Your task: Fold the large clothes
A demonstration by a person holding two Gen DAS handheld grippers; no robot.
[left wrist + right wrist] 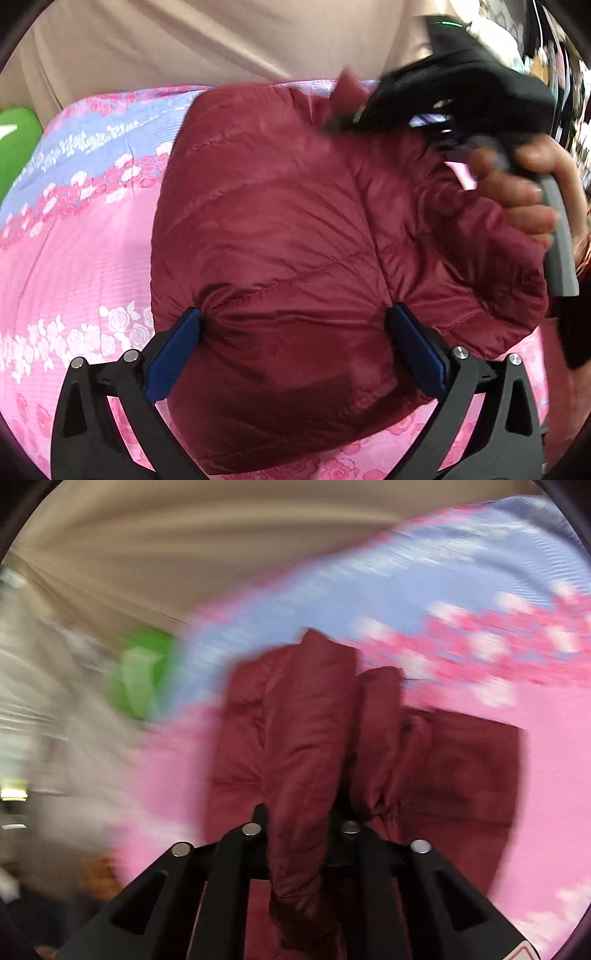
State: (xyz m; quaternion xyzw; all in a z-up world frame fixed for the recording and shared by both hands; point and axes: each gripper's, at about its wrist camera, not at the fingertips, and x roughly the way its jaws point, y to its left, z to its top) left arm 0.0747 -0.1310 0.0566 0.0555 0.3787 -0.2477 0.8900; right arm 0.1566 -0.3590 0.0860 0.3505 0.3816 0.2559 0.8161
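A maroon puffer jacket lies bunched on a pink floral bedspread. My left gripper stands wide open at the jacket's near edge. Its blue pads dent the padding on both sides, and a bulge of jacket sits between them. My right gripper, held by a hand, is at the jacket's far right. In the right wrist view the right gripper is shut on a raised fold of the jacket, which hides its fingertips. The remainder of the jacket lies flat beyond.
The bedspread has a blue band with pink roses at its far side. A green object sits at the bed's left edge. Beige fabric or wall rises behind the bed. The right wrist view is blurred.
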